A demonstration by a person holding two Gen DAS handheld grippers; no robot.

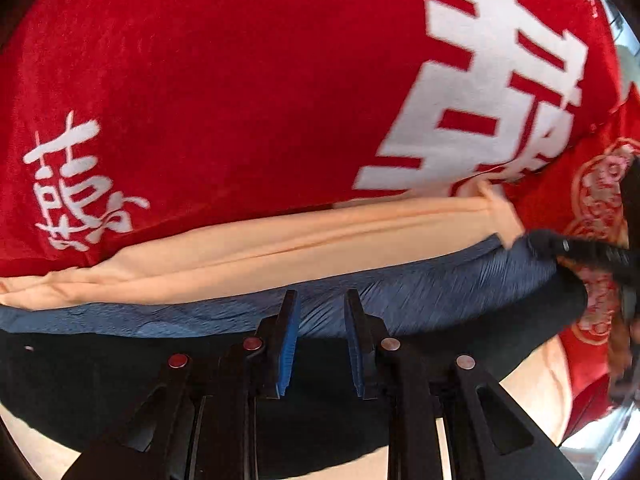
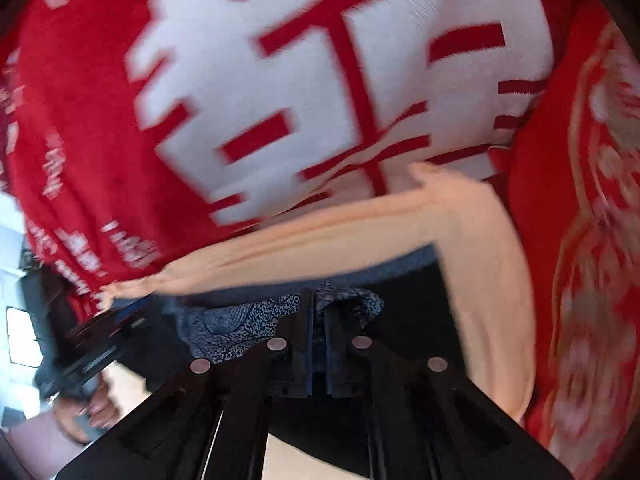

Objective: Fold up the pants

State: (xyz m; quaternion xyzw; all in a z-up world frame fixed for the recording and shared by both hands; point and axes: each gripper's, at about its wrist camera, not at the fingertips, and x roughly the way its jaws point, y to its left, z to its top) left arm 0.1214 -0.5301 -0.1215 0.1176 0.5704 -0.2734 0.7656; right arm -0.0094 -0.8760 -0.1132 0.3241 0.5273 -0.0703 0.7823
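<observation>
Right tool (image 2: 318,320) pinching pants (image 2: 248,328) to lift for folding; left tool (image 1: 320,320) waiting, fingers apart.

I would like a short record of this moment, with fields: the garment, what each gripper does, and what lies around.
garment: blue patterned pants, flattened on a dark surface
left gripper: open, fingers apart above the pants edge
right gripper: shut on pants fabric, bunched at the fingers
beside pants: peach cloth
behind: red blanket with white characters
</observation>
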